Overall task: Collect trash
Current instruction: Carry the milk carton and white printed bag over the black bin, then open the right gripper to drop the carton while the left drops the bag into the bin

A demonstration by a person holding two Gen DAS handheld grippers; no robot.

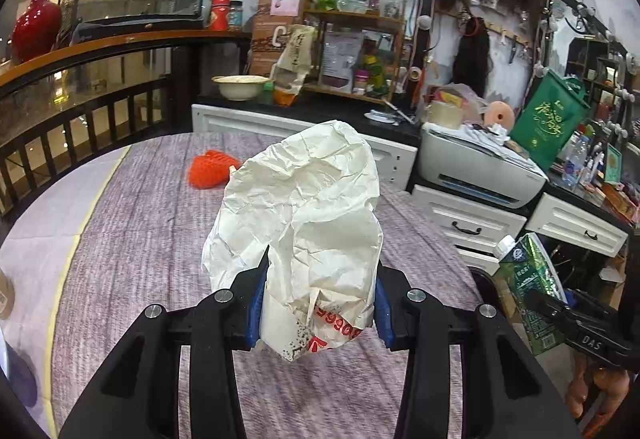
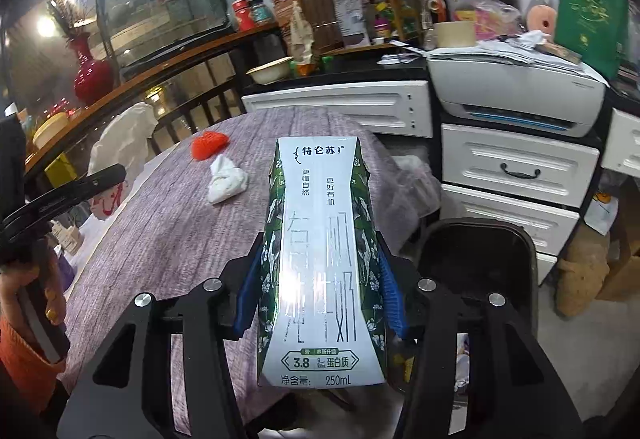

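Observation:
My left gripper (image 1: 316,303) is shut on a crumpled white paper bag (image 1: 304,215) with red print, held up over the grey-clothed table (image 1: 140,239). My right gripper (image 2: 320,287) is shut on a green and white milk carton (image 2: 320,259), its blue pads pressing the sides. That carton (image 1: 528,279) shows at the right edge of the left wrist view. The paper bag (image 2: 120,147) and left gripper appear at the left of the right wrist view. A black trash bin (image 2: 476,263) stands just right of the table, below and right of the carton. A crumpled white tissue (image 2: 226,179) lies on the table.
An orange-red mesh piece (image 1: 212,169) (image 2: 208,145) rests at the table's far side. Beyond stand white drawers (image 2: 516,171), a printer (image 2: 516,95), cluttered shelves and a green bag (image 1: 550,119). A railing (image 1: 80,119) with a red vase (image 1: 38,23) runs at the left.

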